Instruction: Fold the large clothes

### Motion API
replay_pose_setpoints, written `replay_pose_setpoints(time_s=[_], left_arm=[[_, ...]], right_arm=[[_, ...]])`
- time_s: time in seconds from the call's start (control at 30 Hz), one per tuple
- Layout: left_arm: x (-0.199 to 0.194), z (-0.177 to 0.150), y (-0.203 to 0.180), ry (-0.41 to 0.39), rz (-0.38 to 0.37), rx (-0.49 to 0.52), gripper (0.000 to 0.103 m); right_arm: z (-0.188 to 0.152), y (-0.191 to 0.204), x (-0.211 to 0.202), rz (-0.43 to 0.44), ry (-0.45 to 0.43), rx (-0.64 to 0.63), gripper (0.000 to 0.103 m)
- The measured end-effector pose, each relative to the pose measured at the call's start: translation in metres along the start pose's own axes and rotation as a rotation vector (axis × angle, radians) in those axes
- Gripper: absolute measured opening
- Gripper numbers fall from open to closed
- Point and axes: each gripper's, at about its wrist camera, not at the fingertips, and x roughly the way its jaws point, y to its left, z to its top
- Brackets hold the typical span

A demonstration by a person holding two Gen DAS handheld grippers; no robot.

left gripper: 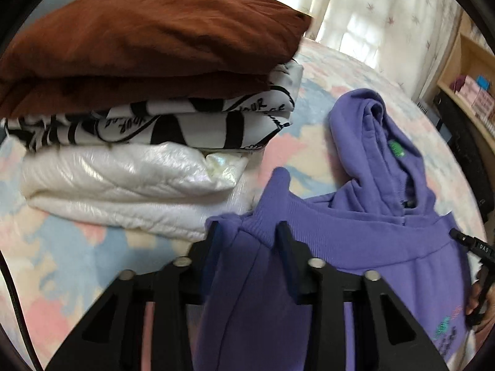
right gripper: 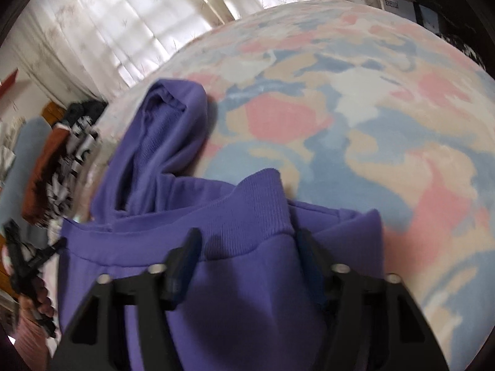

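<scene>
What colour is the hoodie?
Purple; the hoodie shows best in the left wrist view.

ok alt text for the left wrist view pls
The left gripper straddles the ribbed hem of a purple hoodie on a pastel patterned bed. Beside it is a stack of folded clothes: brown on top, black-and-white, then white.

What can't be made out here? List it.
- Hoodie: lower body cut off by the bottom edge in both views, behind the gripper frames.
- Stack: motion-blurred in the right wrist view.
- Shelf contents: too small, clipped by the left wrist view's rim.
</scene>
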Motion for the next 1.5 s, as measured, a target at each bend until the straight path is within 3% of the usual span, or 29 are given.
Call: replay_pose_setpoints(time_s=[0.03, 0.07, 0.23, 0.33, 0.4, 0.57, 0.7, 0.73, 0.87, 0.97, 1.1, 1.17, 1.23, 1.3, 1.43, 1.47, 1.5], left_arm=[[0.001, -0.001, -0.004, -0.007, 0.026, 0.018, 0.021], [0.000, -0.002, -0.006, -0.019, 0.041, 0.030, 0.019], [-0.005, -0.004, -0.015, -0.057, 0.076, 0.041, 0.016], [0.003, -0.003, -0.019, -0.052, 0.100, 0.025, 0.016], [0.013, -0.003, -0.019, -0.042, 0.120, 0.012, 0.016], [0.032, -0.007, -0.011, -0.027, 0.119, -0.002, 0.017], [0.025, -0.006, -0.011, -0.029, 0.089, -0.001, 0.024], [0.017, -0.006, -0.012, -0.035, 0.084, 0.003, 0.028], [-0.025, -0.018, -0.022, -0.097, 0.081, 0.052, 0.029], [-0.058, -0.040, -0.041, -0.150, 0.049, 0.093, 0.029], [-0.064, -0.074, -0.065, -0.093, -0.002, 0.097, 0.029], [-0.053, -0.090, -0.074, -0.067, 0.050, 0.113, 0.028], [-0.036, -0.103, -0.072, -0.030, 0.134, 0.117, 0.028], [-0.030, -0.110, -0.062, -0.053, 0.157, 0.114, 0.028], [-0.031, -0.106, -0.042, -0.051, 0.130, 0.080, 0.025], [-0.032, -0.105, -0.039, -0.046, 0.125, 0.072, 0.023], [-0.032, -0.105, -0.038, -0.041, 0.120, 0.072, 0.023]], right_arm=[[-0.002, 0.004, 0.001, -0.044, -0.004, -0.030, 0.014], [-0.006, 0.007, -0.001, -0.094, -0.020, -0.065, 0.010], [-0.012, 0.003, -0.050, -0.079, -0.228, -0.036, 0.009], [-0.008, 0.009, -0.063, -0.120, -0.283, -0.028, 0.009], [-0.005, 0.016, -0.052, -0.181, -0.269, -0.051, 0.009], [-0.006, -0.001, 0.007, -0.279, -0.123, 0.000, 0.009], [-0.004, -0.006, -0.001, -0.246, -0.117, 0.038, 0.015], [-0.004, -0.006, -0.007, -0.241, -0.111, 0.043, 0.019], [-0.014, 0.012, -0.044, -0.239, -0.153, 0.006, 0.021], [-0.036, 0.038, -0.072, -0.158, -0.199, -0.046, 0.021], [-0.074, 0.081, -0.068, -0.020, -0.133, -0.125, 0.021], [-0.092, 0.100, -0.049, -0.018, -0.074, -0.178, 0.022], [-0.102, 0.107, -0.036, -0.079, -0.068, -0.218, 0.021], [-0.105, 0.103, -0.038, -0.096, -0.106, -0.247, 0.018], [-0.099, 0.050, -0.048, -0.298, -0.138, -0.201, 0.023], [-0.097, 0.024, -0.051, -0.303, -0.127, -0.149, 0.014], [-0.099, 0.007, -0.057, -0.249, -0.129, -0.115, 0.008]])
